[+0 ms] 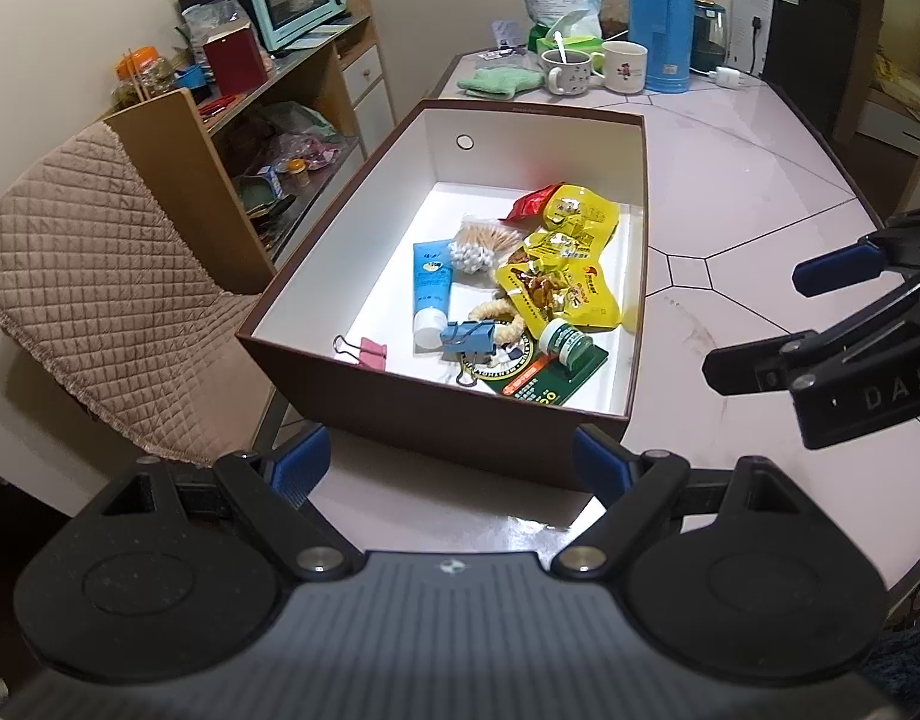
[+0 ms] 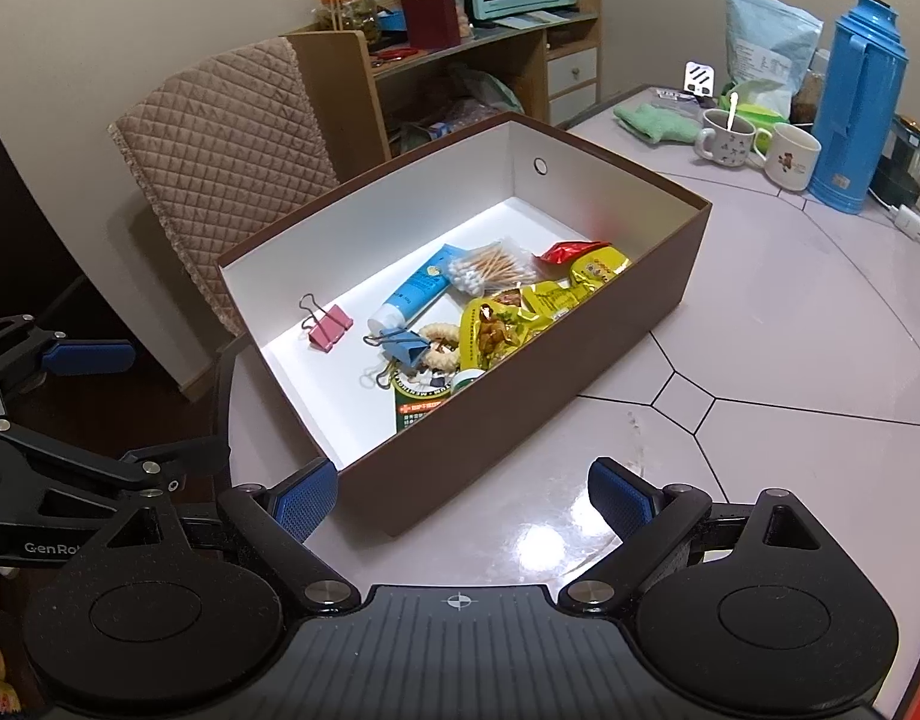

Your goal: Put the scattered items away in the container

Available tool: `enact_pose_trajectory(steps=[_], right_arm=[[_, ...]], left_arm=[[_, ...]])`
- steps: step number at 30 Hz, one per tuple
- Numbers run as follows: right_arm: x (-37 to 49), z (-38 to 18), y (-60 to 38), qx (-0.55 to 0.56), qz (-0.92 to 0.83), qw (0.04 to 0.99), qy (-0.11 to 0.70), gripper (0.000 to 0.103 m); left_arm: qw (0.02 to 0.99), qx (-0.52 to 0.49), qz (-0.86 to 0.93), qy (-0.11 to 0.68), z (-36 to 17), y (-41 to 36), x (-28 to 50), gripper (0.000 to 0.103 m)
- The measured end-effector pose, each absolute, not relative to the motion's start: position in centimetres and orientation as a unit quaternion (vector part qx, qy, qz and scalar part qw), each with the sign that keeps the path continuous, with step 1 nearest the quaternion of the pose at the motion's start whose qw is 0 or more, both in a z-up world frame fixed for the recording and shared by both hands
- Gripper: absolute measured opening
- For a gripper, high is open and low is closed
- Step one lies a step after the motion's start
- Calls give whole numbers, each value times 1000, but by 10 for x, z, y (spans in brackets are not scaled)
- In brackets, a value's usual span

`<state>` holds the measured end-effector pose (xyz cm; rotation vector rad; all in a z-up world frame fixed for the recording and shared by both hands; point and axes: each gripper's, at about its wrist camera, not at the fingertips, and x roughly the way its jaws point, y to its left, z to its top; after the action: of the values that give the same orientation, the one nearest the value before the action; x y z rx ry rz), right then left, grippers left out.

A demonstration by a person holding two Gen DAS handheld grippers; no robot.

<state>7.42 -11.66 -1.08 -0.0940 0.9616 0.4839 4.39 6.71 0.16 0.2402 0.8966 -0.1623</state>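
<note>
The pale tabletop (image 2: 790, 360) near the brown box (image 2: 520, 414) looks bare of loose items, so the tidying seems nearly finished. Snack packets (image 1: 565, 276), a tube (image 1: 431, 282) and clips lie inside, beyond both grippers' fingers, which stand open and empty.

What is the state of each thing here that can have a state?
Left gripper: open, empty.
Right gripper: open, empty.
Brown cardboard box: lidless, holding items.
Blue plastic tube: capped, lying flat.
Pink binder clip: closed, in box.
Blue thermos jug: upright, lid on.
</note>
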Motion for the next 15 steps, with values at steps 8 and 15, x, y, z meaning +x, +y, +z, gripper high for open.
enact_pose_trajectory(steps=[8, 15], right_arm=[[74, -12, -119, -51, 245, 853, 458, 93], [77, -13, -119, -55, 255, 850, 457, 93]], left_arm=[[892, 111, -60, 433, 2, 63, 36, 86], [893, 109, -52, 433, 3, 58, 34, 86]])
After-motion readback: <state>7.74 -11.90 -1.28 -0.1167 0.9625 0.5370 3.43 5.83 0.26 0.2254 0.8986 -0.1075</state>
